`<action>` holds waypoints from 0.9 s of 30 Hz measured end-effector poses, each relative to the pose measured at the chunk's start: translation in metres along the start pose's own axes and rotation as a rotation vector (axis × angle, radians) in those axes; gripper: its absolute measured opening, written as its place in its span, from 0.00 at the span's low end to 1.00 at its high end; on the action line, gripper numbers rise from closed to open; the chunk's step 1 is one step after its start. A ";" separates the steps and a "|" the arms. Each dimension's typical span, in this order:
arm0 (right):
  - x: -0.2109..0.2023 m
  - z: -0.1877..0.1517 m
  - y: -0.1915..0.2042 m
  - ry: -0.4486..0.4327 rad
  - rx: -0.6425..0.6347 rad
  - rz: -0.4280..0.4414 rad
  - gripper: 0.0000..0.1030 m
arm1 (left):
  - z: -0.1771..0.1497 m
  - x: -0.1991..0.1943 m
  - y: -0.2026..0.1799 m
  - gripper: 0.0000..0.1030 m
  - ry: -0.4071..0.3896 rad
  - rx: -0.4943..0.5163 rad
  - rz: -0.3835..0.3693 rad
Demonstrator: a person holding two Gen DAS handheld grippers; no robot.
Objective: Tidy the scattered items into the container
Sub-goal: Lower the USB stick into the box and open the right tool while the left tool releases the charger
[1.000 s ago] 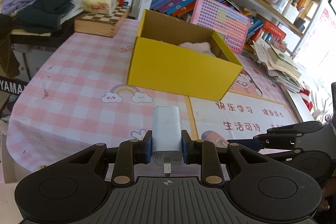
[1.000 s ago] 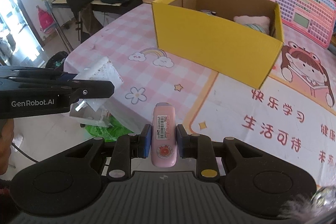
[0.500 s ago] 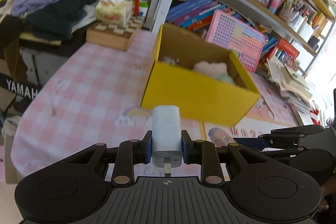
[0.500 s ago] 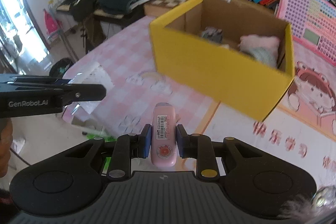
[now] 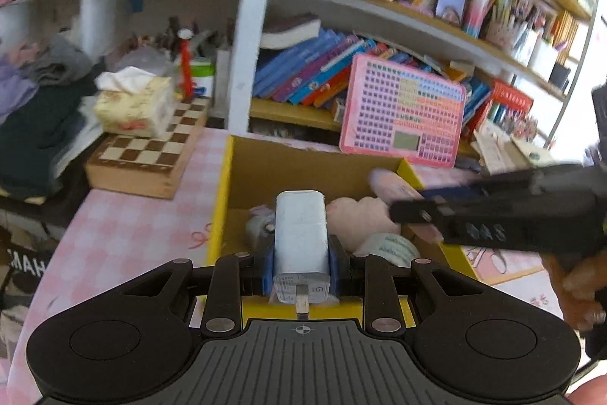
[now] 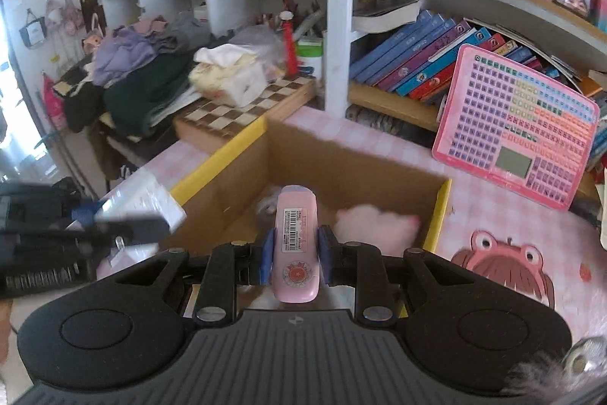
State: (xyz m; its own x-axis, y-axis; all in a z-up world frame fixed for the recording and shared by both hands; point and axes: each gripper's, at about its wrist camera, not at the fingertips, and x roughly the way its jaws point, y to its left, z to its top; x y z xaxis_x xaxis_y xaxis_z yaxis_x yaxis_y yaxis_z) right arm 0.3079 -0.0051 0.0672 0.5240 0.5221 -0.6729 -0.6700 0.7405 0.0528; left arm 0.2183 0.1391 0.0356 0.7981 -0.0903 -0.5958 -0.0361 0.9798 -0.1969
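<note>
**Both grippers loaded, positioned over the open box**

Left gripper [image 5: 301, 262]: the fingers pinch a white charger block [image 5: 301, 234] at lower centre of the left wrist view. The block points forward, with its metal connector end toward the camera. Beyond it lies the open yellow cardboard box [image 5: 220, 215], standing on the pink checked table [image 5: 125, 234].

Right gripper [image 6: 295, 259]: the fingers pinch a pink oblong device [image 6: 296, 241] bearing a barcode label, at centre of the right wrist view. The device points forward over the near wall of the same box [image 6: 227, 158].

Box contents: a pink fluffy item [image 6: 379, 226] lies on the floor of the box toward the right wall. A small grey item [image 5: 260, 226] lies toward the left, partly hidden behind the charger block.

Surroundings: a wooden chessboard case [image 5: 148, 154] stands on the table at middle left of the left wrist view, with a tissue pack [image 5: 132, 105] on top of it. A pink toy keyboard panel [image 6: 516, 131] leans against the bookshelf at right.
</note>
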 end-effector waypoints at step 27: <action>0.185 0.039 -0.040 0.348 0.096 0.061 0.35 | 0.017 0.137 -0.008 0.30 0.333 0.003 0.138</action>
State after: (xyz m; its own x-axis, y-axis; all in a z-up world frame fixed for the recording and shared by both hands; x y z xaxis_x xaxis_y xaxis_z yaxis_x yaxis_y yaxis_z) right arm 0.4521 0.0786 -0.0311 0.2635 0.4032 -0.8763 -0.6334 0.7575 0.1581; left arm 0.3377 0.1215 -0.0314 0.5462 -0.0102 -0.8376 -0.1272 0.9873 -0.0949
